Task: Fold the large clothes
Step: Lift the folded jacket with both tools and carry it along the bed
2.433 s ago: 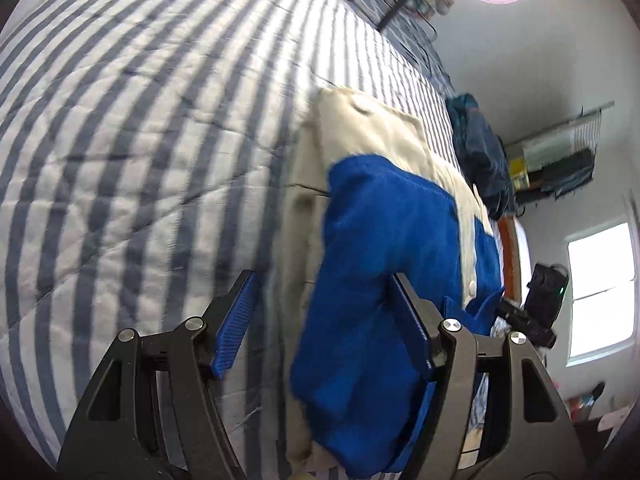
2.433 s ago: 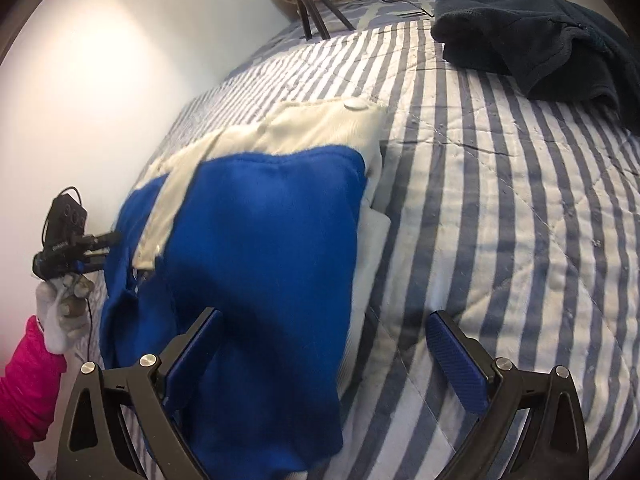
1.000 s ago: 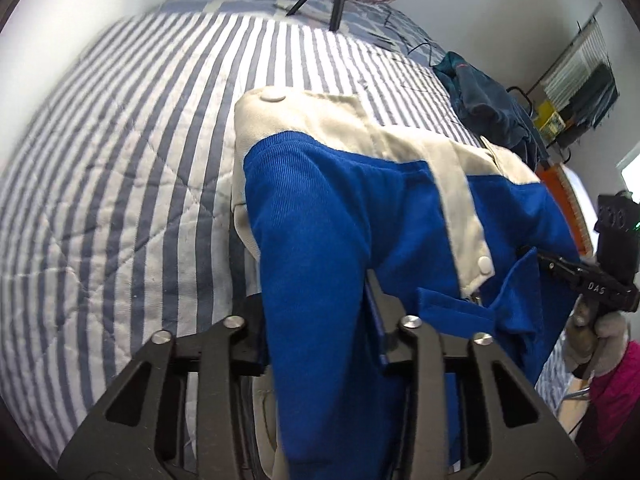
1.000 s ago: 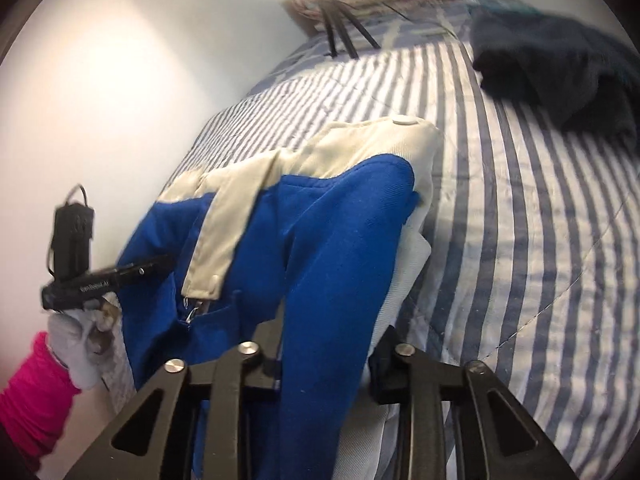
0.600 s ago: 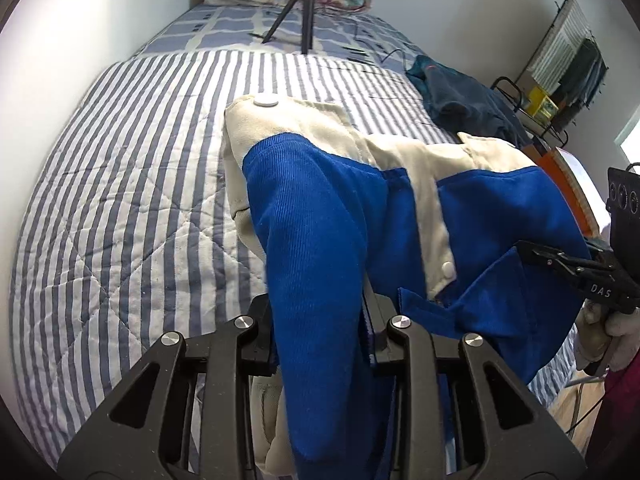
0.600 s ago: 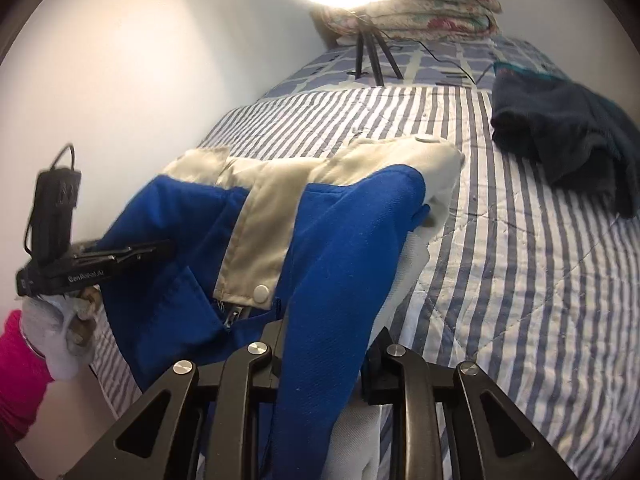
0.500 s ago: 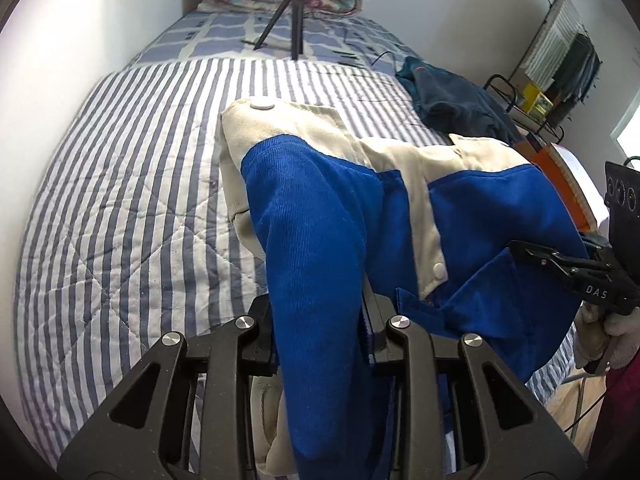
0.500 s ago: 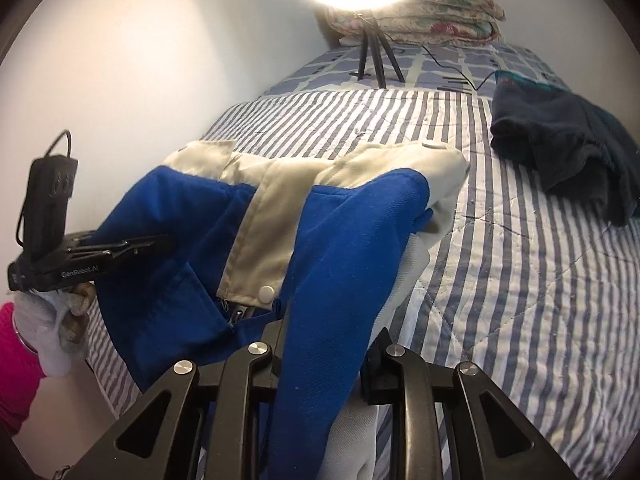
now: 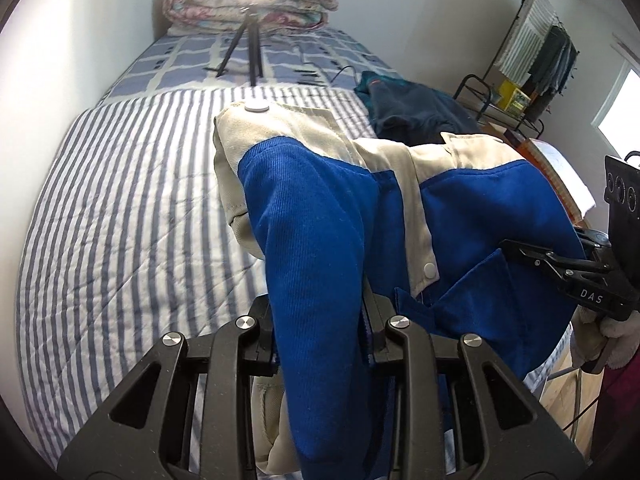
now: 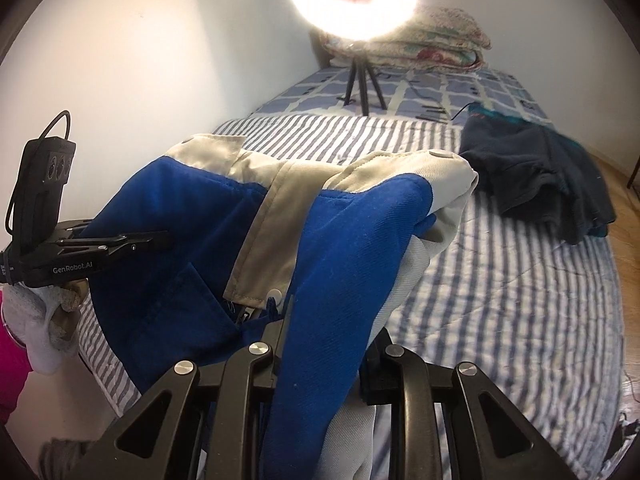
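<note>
A blue and cream jacket (image 9: 320,216) hangs between my two grippers above a striped bed (image 9: 120,216). My left gripper (image 9: 320,332) is shut on one blue edge of the jacket. My right gripper (image 10: 324,356) is shut on the opposite blue edge of the jacket (image 10: 344,248). Each view shows the other gripper clamped on the far side: the right one in the left wrist view (image 9: 560,268), the left one in the right wrist view (image 10: 116,244). The jacket's cream collar end with a white snap (image 9: 256,107) points toward the head of the bed.
A dark navy garment (image 10: 540,176) lies heaped on the bed's right side. A ring light on a tripod (image 10: 360,80) stands on the bed near folded quilts (image 10: 420,48). A clothes rack (image 9: 532,64) stands by the right wall. A white wall runs along the bed's left.
Both grippers went from open to shut on the jacket's edges and have lifted it off the bed, tilting upward so the ring light and headboard area come into view.
</note>
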The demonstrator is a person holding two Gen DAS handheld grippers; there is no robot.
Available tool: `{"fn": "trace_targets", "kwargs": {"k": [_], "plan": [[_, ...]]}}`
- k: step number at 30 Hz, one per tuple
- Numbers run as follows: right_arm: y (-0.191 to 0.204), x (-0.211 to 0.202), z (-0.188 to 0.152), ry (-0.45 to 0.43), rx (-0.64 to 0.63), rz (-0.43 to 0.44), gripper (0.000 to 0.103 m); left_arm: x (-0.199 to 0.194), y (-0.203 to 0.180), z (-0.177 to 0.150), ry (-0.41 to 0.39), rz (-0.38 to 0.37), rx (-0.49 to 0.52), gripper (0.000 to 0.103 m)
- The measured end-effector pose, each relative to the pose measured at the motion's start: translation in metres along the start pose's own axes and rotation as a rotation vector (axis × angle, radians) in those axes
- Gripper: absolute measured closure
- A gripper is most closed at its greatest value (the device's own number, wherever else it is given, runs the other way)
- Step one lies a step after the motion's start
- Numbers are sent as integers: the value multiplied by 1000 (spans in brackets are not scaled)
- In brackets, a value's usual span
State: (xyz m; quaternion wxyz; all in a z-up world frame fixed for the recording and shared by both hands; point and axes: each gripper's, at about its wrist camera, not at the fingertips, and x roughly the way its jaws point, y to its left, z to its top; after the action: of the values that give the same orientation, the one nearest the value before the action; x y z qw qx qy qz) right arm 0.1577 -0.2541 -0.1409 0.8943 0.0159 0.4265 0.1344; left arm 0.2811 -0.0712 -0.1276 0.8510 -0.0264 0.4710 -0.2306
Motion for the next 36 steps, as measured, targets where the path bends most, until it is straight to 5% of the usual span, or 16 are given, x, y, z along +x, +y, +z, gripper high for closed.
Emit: {"fn": "trace_targets", "kwargs": {"k": [18,36], "plan": [[-107,-53,58,-79,7,-167,82,57,-100,117,-42,-83,115,75],[-249,-37,166,-170,48,-310,82,177,-183,275,-128,-146,195,75]]}}
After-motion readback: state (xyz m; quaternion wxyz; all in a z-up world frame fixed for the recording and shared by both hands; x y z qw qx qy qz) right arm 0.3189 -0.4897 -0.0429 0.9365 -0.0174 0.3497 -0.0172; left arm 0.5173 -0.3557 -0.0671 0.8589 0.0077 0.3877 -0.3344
